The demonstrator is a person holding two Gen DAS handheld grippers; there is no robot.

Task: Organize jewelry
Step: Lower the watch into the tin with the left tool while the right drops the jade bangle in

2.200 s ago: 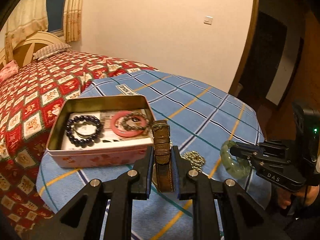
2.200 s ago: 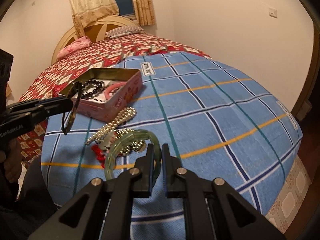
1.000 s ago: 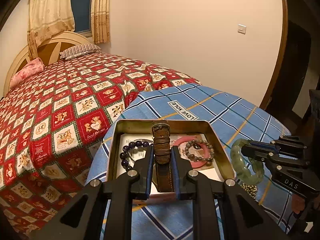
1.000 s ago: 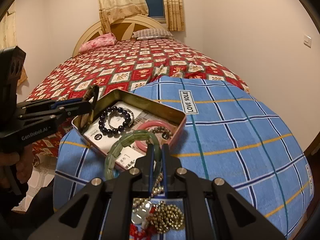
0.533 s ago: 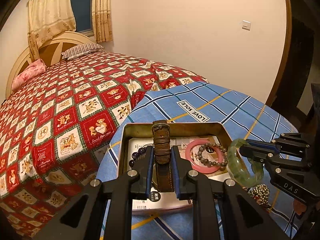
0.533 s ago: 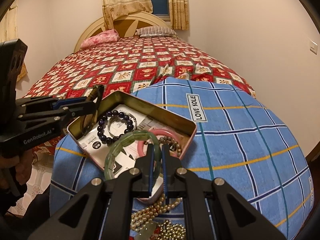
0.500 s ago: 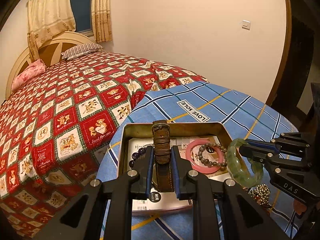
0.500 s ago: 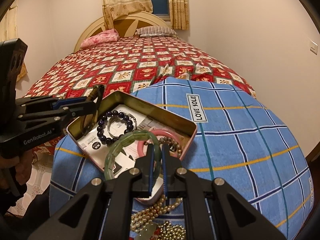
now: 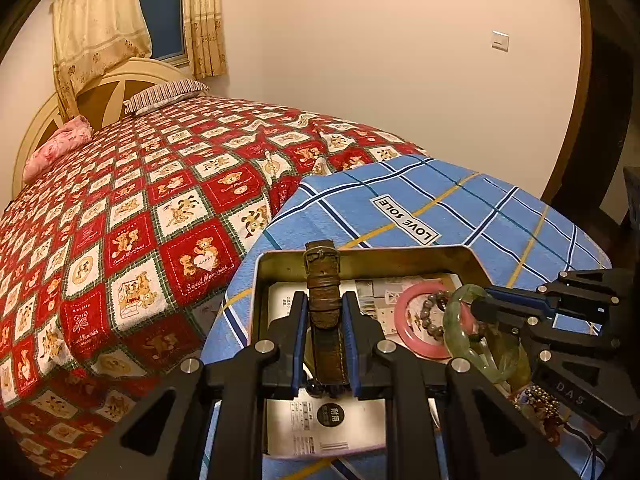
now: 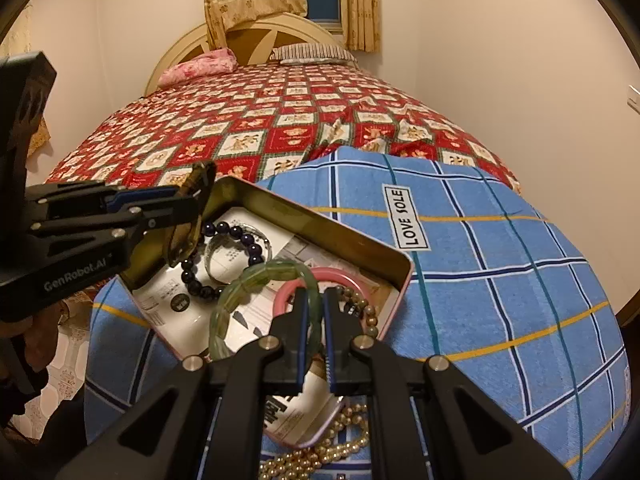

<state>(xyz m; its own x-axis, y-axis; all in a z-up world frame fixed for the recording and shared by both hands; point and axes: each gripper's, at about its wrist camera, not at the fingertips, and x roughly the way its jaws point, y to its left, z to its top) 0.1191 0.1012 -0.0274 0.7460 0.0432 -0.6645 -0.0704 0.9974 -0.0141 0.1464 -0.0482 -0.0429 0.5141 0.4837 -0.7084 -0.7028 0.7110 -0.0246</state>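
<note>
An open metal tin (image 9: 360, 262) (image 10: 312, 224) sits on the blue plaid tablecloth. It holds a dark bead bracelet (image 10: 224, 256), a pink bangle (image 9: 404, 320) (image 10: 286, 294) and a grey-brown bead bracelet (image 9: 432, 316) (image 10: 362, 304). My left gripper (image 9: 324, 320) (image 10: 192, 204) is shut on a brown leather watch strap (image 9: 324, 300), held above the tin's left part. My right gripper (image 10: 314, 312) (image 9: 478, 308) is shut on a green jade bangle (image 10: 256, 284) (image 9: 480, 344), held over the tin's right part.
Gold bead necklaces (image 10: 320, 452) (image 9: 540, 400) lie on the cloth beside the tin's near side. A bed with a red patchwork cover (image 9: 140, 208) lies left of and behind the table. A "LOVE SOLE" label (image 10: 406, 218) lies beyond the tin.
Both grippers have carried the strap and jade bangle from beside the tin to above it, and closer to its inside. Both stay shut.
</note>
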